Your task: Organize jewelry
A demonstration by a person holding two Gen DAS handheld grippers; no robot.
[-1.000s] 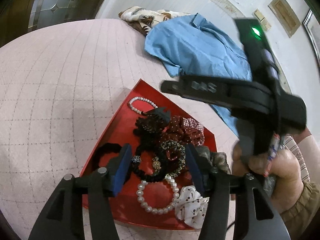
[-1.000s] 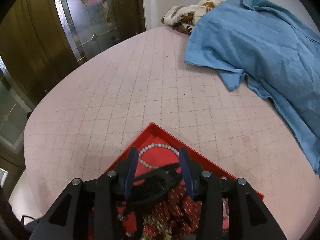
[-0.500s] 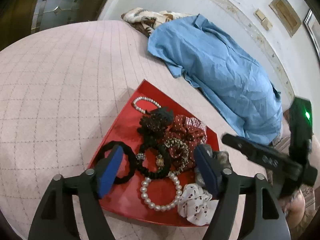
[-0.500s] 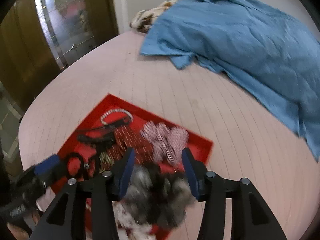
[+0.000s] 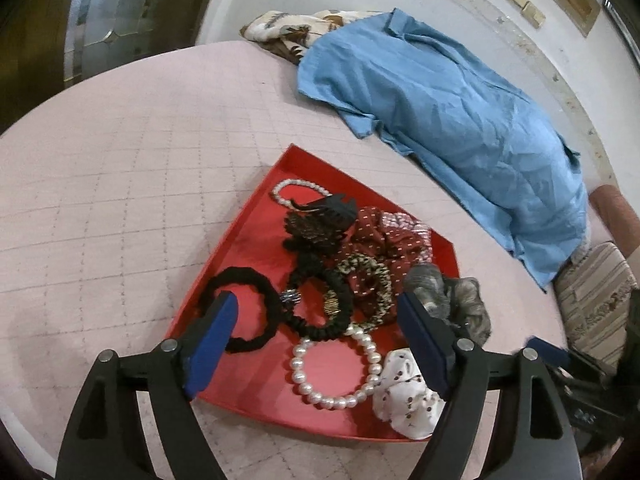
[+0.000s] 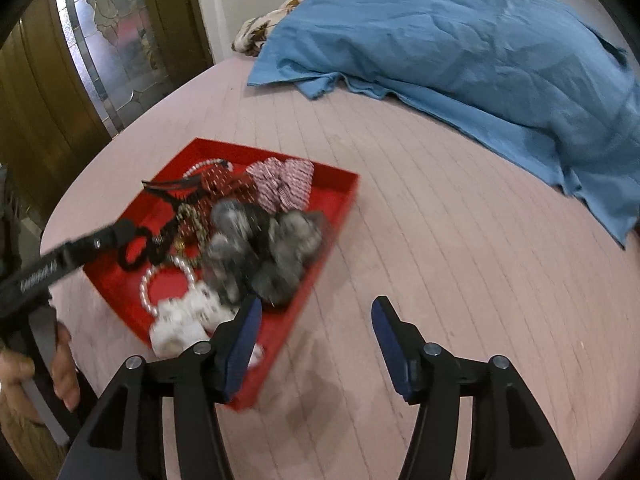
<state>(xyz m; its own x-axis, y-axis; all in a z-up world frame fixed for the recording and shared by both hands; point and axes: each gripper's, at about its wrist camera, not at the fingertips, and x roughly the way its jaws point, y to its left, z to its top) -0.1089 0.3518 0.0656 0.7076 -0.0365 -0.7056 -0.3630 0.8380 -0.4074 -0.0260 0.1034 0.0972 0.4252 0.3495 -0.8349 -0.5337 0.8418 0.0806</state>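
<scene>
A red tray (image 5: 256, 224) on the pink bed holds pearl bracelets (image 5: 332, 368), black hair ties (image 5: 240, 312), a black claw clip (image 5: 324, 208), red patterned scrunchies (image 5: 392, 232), a grey scrunchie (image 5: 448, 296) and a white dotted scrunchie (image 5: 404, 404). My left gripper (image 5: 316, 336) is open and empty above the tray's near edge. My right gripper (image 6: 316, 336) is open and empty, to the right of the tray (image 6: 340, 188) over bare bedspread. The grey scrunchie (image 6: 260, 252) lies at the tray's right side.
A blue shirt (image 5: 440, 104) lies spread across the far side of the bed, with a patterned cloth (image 5: 288, 28) behind it. A glass-panelled wooden door (image 6: 104, 48) stands at the left. A striped cushion (image 5: 592, 292) lies at the right.
My right gripper has pulled away from over the tray, to its right side. My left gripper has opened wider and backed off slightly.
</scene>
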